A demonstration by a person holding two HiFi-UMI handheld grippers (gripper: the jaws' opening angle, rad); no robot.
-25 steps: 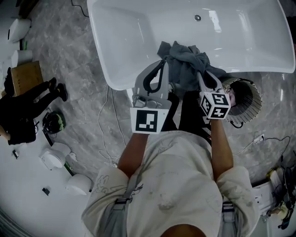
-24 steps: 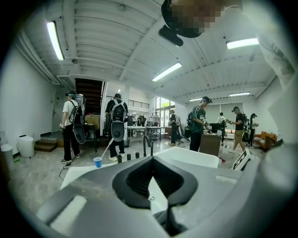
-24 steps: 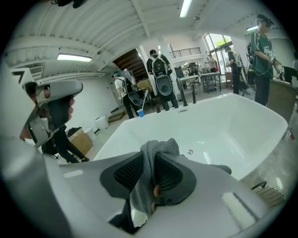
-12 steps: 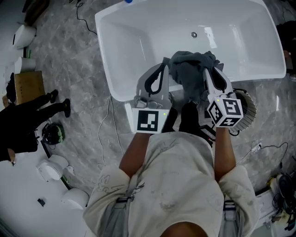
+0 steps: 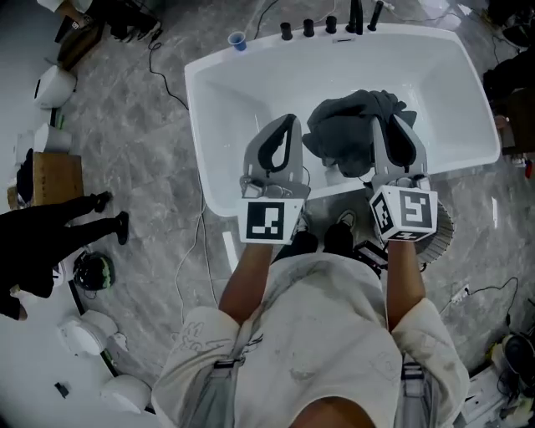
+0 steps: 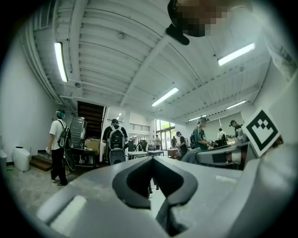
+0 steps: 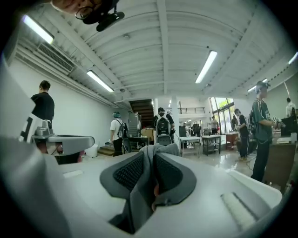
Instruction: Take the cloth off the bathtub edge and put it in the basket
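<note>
A dark grey cloth (image 5: 347, 134) hangs bunched in the air above the white bathtub (image 5: 203, 125). My right gripper (image 5: 389, 124) is shut on it. In the right gripper view a fold of the cloth (image 7: 141, 186) is pinched between the ribbed pads of the right gripper (image 7: 150, 157). My left gripper (image 5: 287, 124) is held beside the cloth on its left, apart from it. In the left gripper view the left gripper (image 6: 151, 159) has its tips together with nothing between them. Only the ribbed edge of the basket (image 5: 446, 224) shows, on the floor behind the right gripper's marker cube.
Black taps (image 5: 330, 25) and a blue cup (image 5: 239, 40) stand on the tub's far rim. Cables (image 5: 196, 226) run over the marble floor. A person in dark clothes (image 5: 50, 242) stands at left, near white helmets and a cardboard box (image 5: 57, 177).
Both grippers have risen, the right one more. The cloth has come up off the tub's near edge and hangs above the tub. The basket is now mostly hidden by the right cube.
</note>
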